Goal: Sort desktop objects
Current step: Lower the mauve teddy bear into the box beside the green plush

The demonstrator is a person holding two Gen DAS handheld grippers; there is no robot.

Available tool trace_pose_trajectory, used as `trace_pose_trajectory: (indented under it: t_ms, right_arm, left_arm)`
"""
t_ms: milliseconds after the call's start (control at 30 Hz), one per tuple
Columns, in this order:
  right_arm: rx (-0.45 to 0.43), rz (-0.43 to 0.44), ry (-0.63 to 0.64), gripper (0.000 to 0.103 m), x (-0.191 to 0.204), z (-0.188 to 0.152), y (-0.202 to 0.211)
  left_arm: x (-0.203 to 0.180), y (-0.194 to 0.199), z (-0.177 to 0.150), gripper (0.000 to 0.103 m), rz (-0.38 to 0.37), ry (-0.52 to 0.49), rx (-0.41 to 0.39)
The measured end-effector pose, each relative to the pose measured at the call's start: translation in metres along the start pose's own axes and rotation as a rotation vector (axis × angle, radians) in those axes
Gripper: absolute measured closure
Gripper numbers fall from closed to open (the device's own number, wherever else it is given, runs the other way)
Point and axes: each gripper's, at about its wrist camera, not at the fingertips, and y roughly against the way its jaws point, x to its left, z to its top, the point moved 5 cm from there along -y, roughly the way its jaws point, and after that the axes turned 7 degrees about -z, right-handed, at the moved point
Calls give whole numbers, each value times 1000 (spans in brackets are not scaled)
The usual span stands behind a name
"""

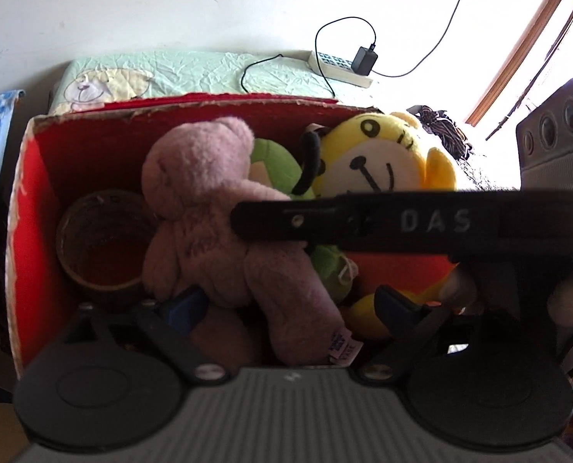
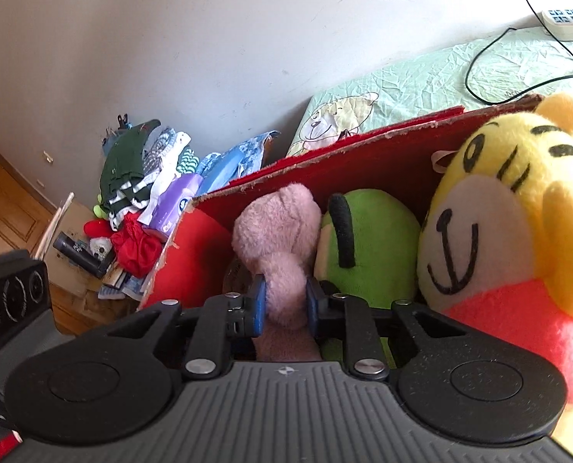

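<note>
An open red cardboard box [image 1: 31, 208] holds a pink teddy bear [image 1: 209, 208], a green plush [image 1: 275, 162], a yellow tiger plush [image 1: 383, 154] and a roll of brown tape [image 1: 101, 243]. My right gripper [image 2: 285, 301] is shut on a limb of the pink teddy bear [image 2: 282, 270], with a blue pad on each side of it. In the left wrist view the right gripper's black body [image 1: 402, 227] crosses in front of the tiger. My left gripper [image 1: 290, 306] hangs open over the box's near edge, with the bear's legs lying between its wide-apart fingers.
The red box [image 2: 363, 154] stands on a pale green cloth [image 1: 194, 69] with a power strip [image 1: 340, 67] and black cables behind it. Left of the box, a heap of clothes and packets [image 2: 147, 193] lies on the floor by the white wall.
</note>
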Motion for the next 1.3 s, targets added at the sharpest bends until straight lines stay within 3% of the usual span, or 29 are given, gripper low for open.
trace_pose_trajectory:
  t_ms: [267,700,900,1067,1300]
  right_arm:
    - [32,-36,63,83,5,2,-5]
    - [45,38,-64,81,-9,-5,3]
    - [24,22,-34,80,-3,-6,13]
    - [1,14,-29,79,-1,-5,19]
    - [-10,15,-60,78,-4,-8,29]
  left_arm:
    - [2,1,-1,10,9,22,-1]
    - [2,10,-2,11,48,37,-35]
    - [2,15,-3,11,58,41,-66]
    - [1,18,-5,24,107,25,-63]
    - [-1,19,-6,24,121,26,-45]
